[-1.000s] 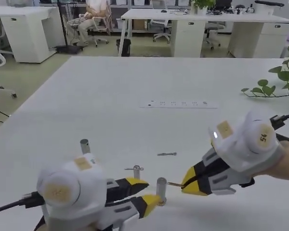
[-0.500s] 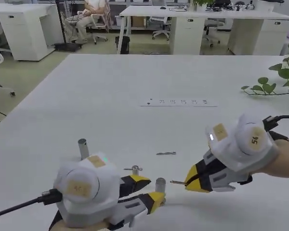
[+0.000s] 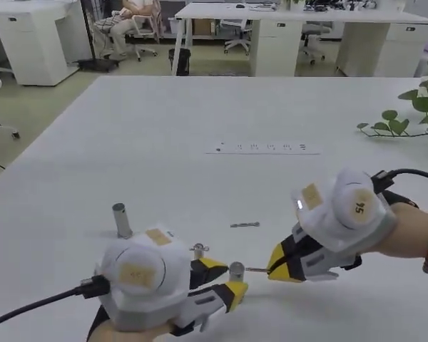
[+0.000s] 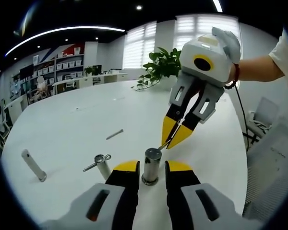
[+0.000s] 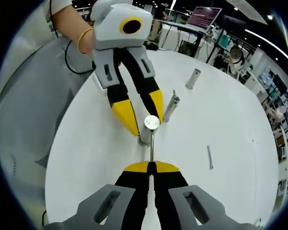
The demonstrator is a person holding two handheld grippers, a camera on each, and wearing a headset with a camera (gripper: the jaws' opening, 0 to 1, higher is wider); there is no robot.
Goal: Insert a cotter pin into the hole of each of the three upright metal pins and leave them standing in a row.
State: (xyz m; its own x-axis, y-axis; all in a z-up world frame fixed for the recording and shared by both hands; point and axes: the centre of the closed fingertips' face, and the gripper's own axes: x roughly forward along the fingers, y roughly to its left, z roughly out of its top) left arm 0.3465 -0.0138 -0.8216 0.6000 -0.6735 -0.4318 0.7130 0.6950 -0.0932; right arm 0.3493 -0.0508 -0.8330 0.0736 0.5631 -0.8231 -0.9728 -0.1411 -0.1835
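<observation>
My left gripper [image 3: 227, 278] is shut on the nearest upright metal pin [image 3: 236, 270], whose base sits between the yellow tips [image 4: 152, 165]. From the right, my right gripper [image 3: 274, 267] is shut on a cotter pin [image 3: 257, 270]. The cotter pin [image 5: 152, 143] lies level, its tip against the top of the held pin [image 5: 150, 123]. A second upright pin [image 3: 198, 250] just to the left carries a cotter pin through its head. A third bare pin [image 3: 119, 219] stands farther left. A loose cotter pin [image 3: 245, 225] lies flat beyond them.
A white power strip [image 3: 262, 148] lies across the middle of the white table [image 3: 164, 142]. Plant leaves [image 3: 399, 121] reach in over the right edge. Desks, chairs and a seated person are in the room beyond the table.
The head camera has tilted and the picture has shifted. The right gripper drew the cotter pin slightly back from the held pin, then brought its tip close again. The left gripper keeps its hold.
</observation>
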